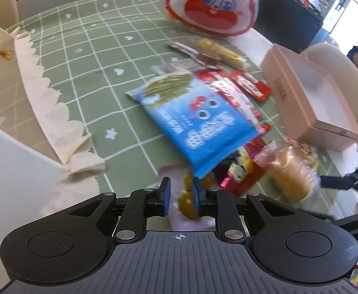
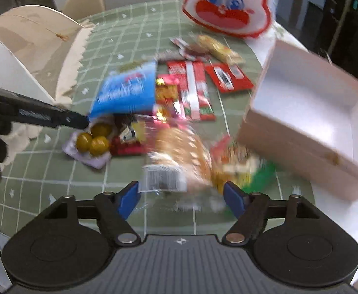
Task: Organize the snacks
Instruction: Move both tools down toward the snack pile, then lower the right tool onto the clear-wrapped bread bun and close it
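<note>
A blue snack bag [image 1: 198, 120] [image 2: 127, 90] tops a pile of snacks on the green gridded tablecloth [image 1: 93, 49]. My left gripper [image 1: 181, 196] has a narrow gap between its blue pads. The bag's near corner meets the right fingertip [image 1: 195, 183], not between the pads. Below the gap lies a pack of yellow balls [image 2: 93, 139]. A wrapped bun [image 2: 179, 152] [image 1: 289, 174] sits just ahead of my right gripper [image 2: 181, 196], which stands wide open. The wrapper's labelled end reaches between its fingers without touching them. Both views are blurred.
An open, empty pink box [image 1: 309, 93] [image 2: 313, 112] stands at the right. A large white-and-red character bag [image 1: 213, 5] lies at the back. Red packets [image 2: 198, 90] sit mid-pile. A cream paper bag [image 1: 44, 93] and a white box [image 1: 12, 166] fill the left. Chairs ring the table.
</note>
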The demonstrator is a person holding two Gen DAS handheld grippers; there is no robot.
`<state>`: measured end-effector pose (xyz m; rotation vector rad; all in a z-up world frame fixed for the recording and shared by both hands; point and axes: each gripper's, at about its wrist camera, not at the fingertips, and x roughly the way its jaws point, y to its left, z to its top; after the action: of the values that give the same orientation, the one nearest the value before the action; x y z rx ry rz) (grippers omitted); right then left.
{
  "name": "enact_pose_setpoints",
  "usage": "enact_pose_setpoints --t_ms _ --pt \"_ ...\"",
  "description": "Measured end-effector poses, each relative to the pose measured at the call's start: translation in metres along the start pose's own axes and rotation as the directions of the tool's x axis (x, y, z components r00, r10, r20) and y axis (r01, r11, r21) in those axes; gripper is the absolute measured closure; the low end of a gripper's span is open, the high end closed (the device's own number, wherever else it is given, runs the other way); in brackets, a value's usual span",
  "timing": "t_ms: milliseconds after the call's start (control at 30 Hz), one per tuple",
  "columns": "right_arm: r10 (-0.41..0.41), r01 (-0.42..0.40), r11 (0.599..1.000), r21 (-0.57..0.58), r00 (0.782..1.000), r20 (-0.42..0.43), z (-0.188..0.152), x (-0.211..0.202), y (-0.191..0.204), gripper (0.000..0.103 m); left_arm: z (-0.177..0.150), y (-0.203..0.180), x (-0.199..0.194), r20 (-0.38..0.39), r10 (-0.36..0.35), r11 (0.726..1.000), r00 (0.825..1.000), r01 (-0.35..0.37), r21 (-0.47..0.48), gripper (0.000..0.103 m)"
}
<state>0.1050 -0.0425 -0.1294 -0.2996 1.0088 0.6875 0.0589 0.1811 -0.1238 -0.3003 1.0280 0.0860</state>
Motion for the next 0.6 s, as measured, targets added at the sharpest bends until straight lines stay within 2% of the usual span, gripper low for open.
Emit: enact_pose_setpoints --t_ms 167,233,333,533,600 --pt "0.015 -0.010 0.994 0.105 0.999 -0.046 -0.022 0.008 -0.008 0.020 -0.005 -0.009 0.002 -0.012 -0.015 1.000 1.000 0.016 0.027 0.082" --pt "0.002 0.001 0.992 0.125 1.000 -0.026 -0.030 0.007 -0.008 0.017 -0.007 -0.012 0.006 -0.019 -0.008 0.999 1.000 0.009 0.038 0.081" --pt "-0.014 0.016 0.993 0.113 1.000 -0.012 -0.034 0.007 -0.004 0.016 -0.010 -0.016 0.007 -0.010 -0.006 0.997 1.000 0.006 0.074 0.079" --pt "-0.030 0.030 1.000 0.007 1.000 -0.004 -0.041 0.012 0.012 0.004 -0.017 -0.024 0.006 0.004 -0.018 0.986 1.000 0.017 0.167 0.079" --pt "-0.040 0.040 0.999 -0.018 0.999 0.003 -0.043 0.014 0.017 0.000 -0.018 -0.025 0.007 0.001 -0.009 0.983 1.000 0.008 0.184 0.075"
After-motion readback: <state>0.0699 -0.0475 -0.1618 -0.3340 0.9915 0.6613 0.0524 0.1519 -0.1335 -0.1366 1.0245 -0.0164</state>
